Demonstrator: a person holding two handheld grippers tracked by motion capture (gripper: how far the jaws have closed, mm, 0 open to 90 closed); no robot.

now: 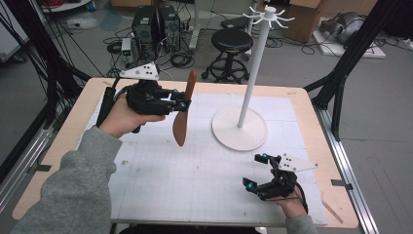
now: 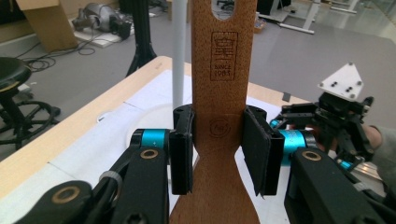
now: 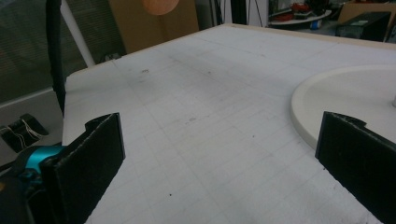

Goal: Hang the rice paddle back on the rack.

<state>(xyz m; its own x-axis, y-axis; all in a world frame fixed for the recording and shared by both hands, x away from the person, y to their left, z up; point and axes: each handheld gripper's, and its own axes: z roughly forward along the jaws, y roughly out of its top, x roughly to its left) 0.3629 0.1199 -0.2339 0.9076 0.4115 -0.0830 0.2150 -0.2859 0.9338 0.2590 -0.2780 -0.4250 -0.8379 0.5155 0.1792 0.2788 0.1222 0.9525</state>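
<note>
A brown wooden spatula (image 1: pixel 183 114) hangs tilted above the white mat, handle end up and broad blade down. My left gripper (image 1: pixel 183 105) is shut on its neck. In the left gripper view both pads (image 2: pixel 181 149) press the sides of the spatula (image 2: pixel 219 70), which has a stamped mark and a hole near the top. A white hook stand (image 1: pixel 240 129) rises from a round base right of the spatula, with hooks at its top (image 1: pixel 268 17). My right gripper (image 1: pixel 256 170) rests near the front right of the mat, open, with nothing between its jaws (image 3: pixel 219 163).
The gridded white mat (image 1: pixel 195 170) covers most of the wooden table (image 1: pixel 73 126). The stand's base (image 3: pixel 345 98) lies close beyond the right gripper. A thin wooden stick (image 1: pixel 333 209) lies at the front right corner. Beyond the table stand a stool (image 1: pixel 231 46) and computer towers (image 1: pixel 156 27).
</note>
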